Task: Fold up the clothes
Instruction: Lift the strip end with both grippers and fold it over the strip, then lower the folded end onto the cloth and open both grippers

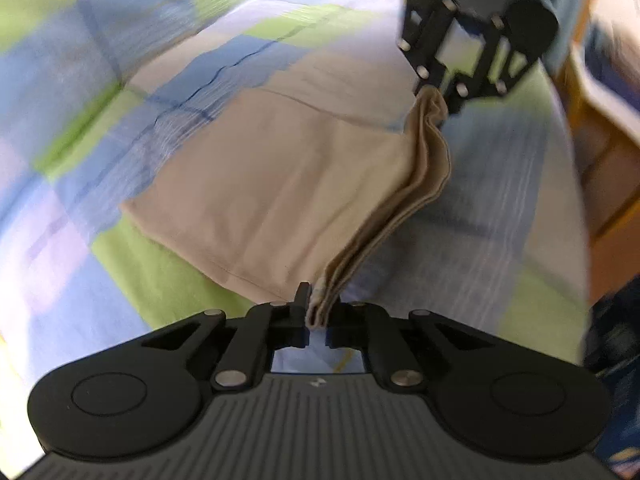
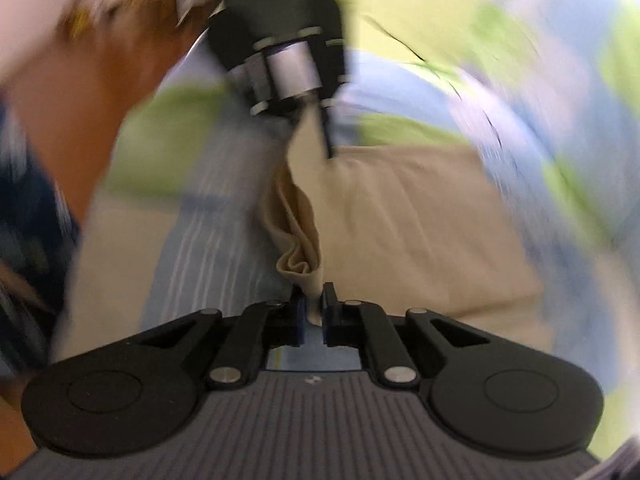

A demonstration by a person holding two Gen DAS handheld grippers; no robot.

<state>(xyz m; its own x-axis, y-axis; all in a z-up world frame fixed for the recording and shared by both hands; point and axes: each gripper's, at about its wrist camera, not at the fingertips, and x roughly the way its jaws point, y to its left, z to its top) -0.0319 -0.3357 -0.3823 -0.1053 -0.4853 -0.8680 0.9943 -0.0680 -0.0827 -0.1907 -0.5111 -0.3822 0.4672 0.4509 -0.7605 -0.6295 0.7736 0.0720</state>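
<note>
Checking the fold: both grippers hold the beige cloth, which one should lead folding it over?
Neither clearly: left gripper and right gripper each pinch a corner of the beige cloth, so move together.

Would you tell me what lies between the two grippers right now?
The beige garment's layered edge spans from left gripper to right gripper, clearest in the left wrist view.

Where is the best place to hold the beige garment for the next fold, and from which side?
At the two ends of its layered edge, approached from the open side, off the cloth. The beige garment lies flat on the checked bedcover; the left gripper and right gripper already pinch there.
</note>
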